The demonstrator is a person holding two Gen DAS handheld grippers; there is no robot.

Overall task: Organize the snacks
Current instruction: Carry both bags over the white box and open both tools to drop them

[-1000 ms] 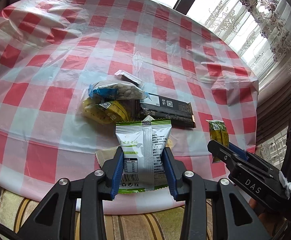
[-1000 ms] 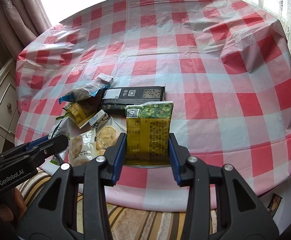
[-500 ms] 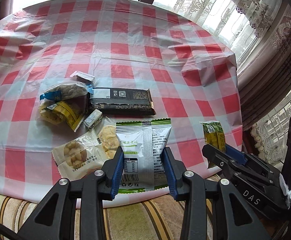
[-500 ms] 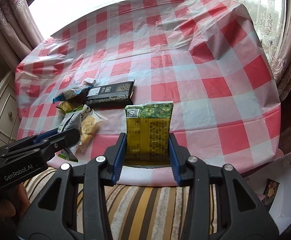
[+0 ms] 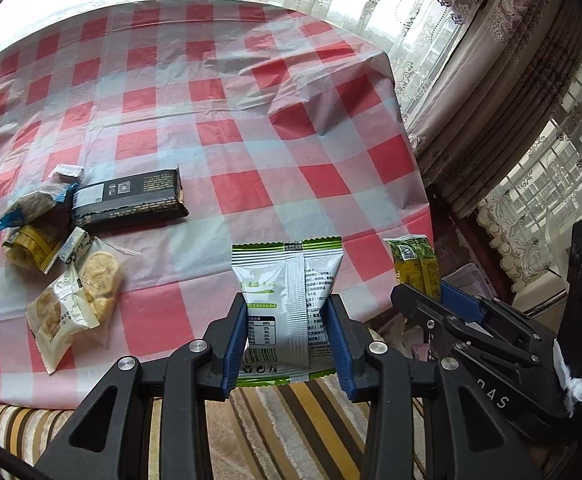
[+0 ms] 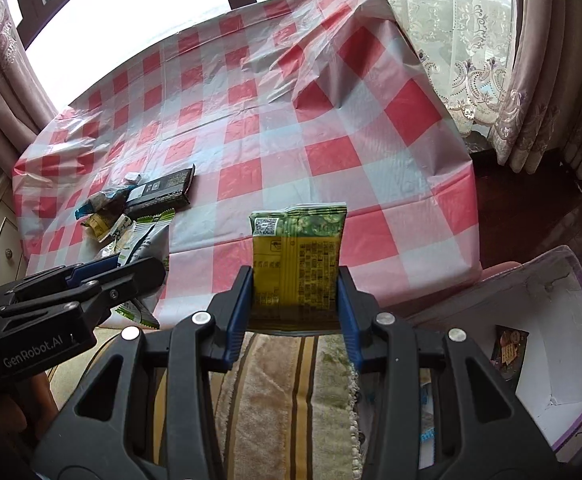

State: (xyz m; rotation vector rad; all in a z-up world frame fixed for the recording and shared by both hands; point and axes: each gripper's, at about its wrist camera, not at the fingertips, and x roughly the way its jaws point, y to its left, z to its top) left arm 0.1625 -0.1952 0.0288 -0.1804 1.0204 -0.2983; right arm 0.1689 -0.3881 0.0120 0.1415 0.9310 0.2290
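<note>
My left gripper (image 5: 287,320) is shut on a white and green snack packet (image 5: 287,304), held over the table's near edge. My right gripper (image 6: 295,292) is shut on a yellow-green snack packet (image 6: 297,256), held off the table's near right corner; this packet also shows in the left wrist view (image 5: 413,264). A pile of snacks lies on the checked tablecloth (image 5: 251,140): a black bar (image 5: 127,200), clear-wrapped biscuits (image 5: 75,304), a yellow packet (image 5: 31,244) and a blue-edged packet (image 5: 31,204). The left gripper also shows in the right wrist view (image 6: 143,272).
A white box with a purple rim (image 6: 551,340) stands low at the right beside the table, with a dark snack pack (image 6: 509,350) inside. A striped cushion (image 6: 291,400) lies below the grippers. Curtains (image 5: 491,100) hang to the right.
Both grippers have pulled back and swung right with their packets. The snack pile has slid to the left of both views, and the white box has come into the right wrist view.
</note>
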